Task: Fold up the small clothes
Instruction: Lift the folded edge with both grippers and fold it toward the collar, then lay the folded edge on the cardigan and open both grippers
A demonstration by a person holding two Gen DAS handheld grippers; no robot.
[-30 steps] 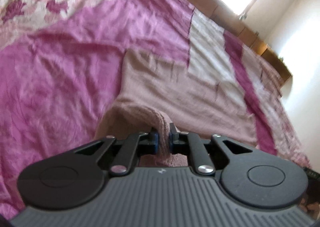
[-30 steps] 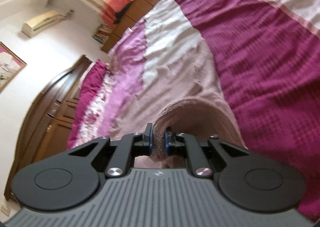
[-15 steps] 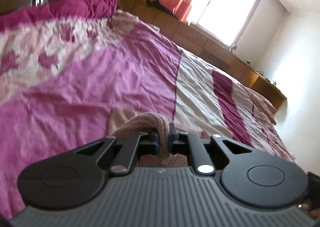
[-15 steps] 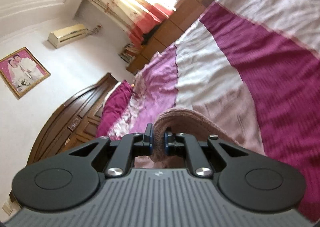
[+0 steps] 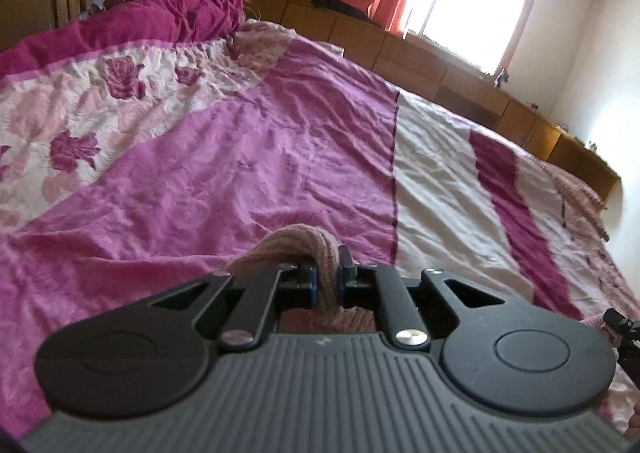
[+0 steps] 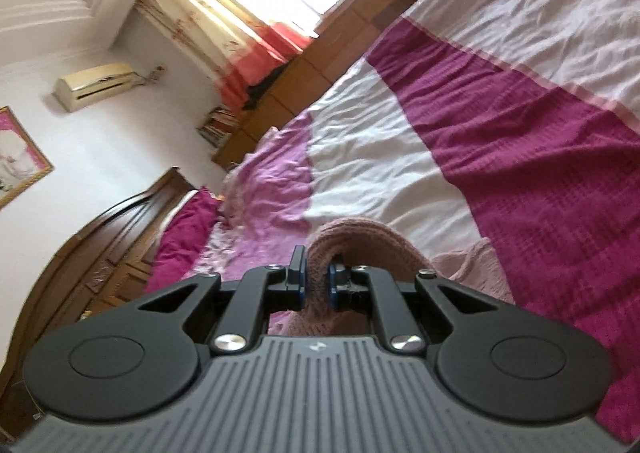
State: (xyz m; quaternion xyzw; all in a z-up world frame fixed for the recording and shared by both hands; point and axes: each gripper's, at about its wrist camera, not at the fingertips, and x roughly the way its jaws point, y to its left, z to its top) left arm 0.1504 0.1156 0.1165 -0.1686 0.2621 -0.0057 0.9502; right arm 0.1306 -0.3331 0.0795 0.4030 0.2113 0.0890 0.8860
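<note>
Both grippers are clamped on the pink knit (image 5: pixel 298 243): the left gripper (image 5: pixel 328 279) pinches a bunched edge between its pads, and the right gripper (image 6: pixel 317 281) does likewise, the rest of the cloth trailing below the fingers toward the bed (image 5: pixel 248 157). The grip looks narrow, so a tug could slip the knit from 1 pad, or uneven hands could skew the fold. No readable writing shows, only a small mark on each gripper body.
</note>
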